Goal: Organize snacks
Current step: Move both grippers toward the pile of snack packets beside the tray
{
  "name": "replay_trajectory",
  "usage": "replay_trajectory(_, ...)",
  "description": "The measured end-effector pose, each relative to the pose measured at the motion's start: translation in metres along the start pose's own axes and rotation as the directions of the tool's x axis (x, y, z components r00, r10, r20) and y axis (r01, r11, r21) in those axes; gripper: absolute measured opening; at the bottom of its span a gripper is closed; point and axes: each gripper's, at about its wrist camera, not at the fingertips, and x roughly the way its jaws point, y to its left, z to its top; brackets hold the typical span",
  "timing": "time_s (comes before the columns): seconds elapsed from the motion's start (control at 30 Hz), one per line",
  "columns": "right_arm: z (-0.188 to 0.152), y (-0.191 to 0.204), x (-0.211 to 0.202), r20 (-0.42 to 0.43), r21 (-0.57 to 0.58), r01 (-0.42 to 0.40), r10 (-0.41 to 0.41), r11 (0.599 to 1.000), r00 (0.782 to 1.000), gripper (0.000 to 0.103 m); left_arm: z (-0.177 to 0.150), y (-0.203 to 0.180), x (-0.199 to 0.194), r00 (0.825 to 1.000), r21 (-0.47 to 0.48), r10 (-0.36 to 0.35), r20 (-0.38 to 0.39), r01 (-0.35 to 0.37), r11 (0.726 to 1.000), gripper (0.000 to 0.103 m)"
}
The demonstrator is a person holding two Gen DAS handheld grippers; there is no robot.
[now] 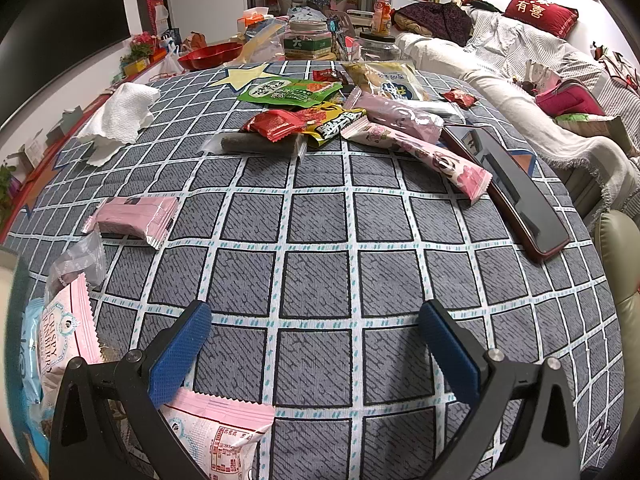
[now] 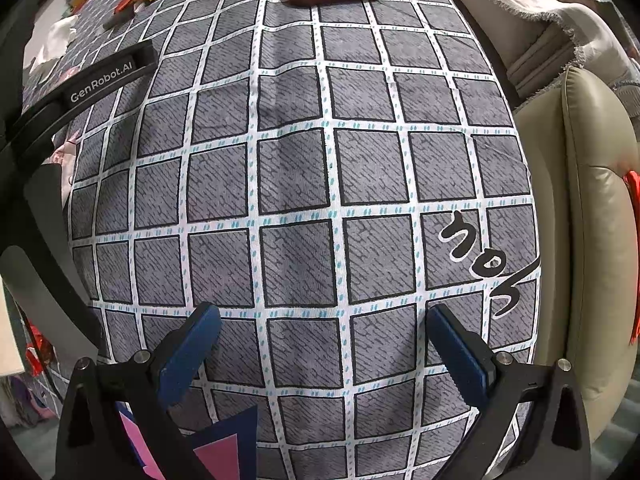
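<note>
Both grippers are empty with jaws spread wide: the left gripper (image 1: 316, 328) hovers over the checked tablecloth (image 1: 320, 240), and the right gripper (image 2: 324, 332) hovers over a bare stretch of the same cloth. Taking the phone (image 1: 504, 184) as landmark, the main snack pile (image 1: 320, 116) lies just beyond and left of it, with a long pink wrapper (image 1: 424, 156) touching the phone's edge. A flat pink packet (image 1: 132, 220) lies well left of the phone; a pink cracker bag (image 1: 216, 428) sits nearest the left gripper. These packets are judged light, crinkly and slippery, with crushable contents. Grip on the crimped end seals or across the narrow width, with light pressure.
</note>
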Motion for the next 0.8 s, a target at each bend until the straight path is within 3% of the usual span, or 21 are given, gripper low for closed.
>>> replay_trajectory(0.8,-0.0055,0.0024,0.0004,-0.001,-0.011,-0.002,0.002,1.000,1.000,0.103,0.0013,0.0017,0.0019,1.000,0.000,0.000,0.000,0.000,1.000,0.103)
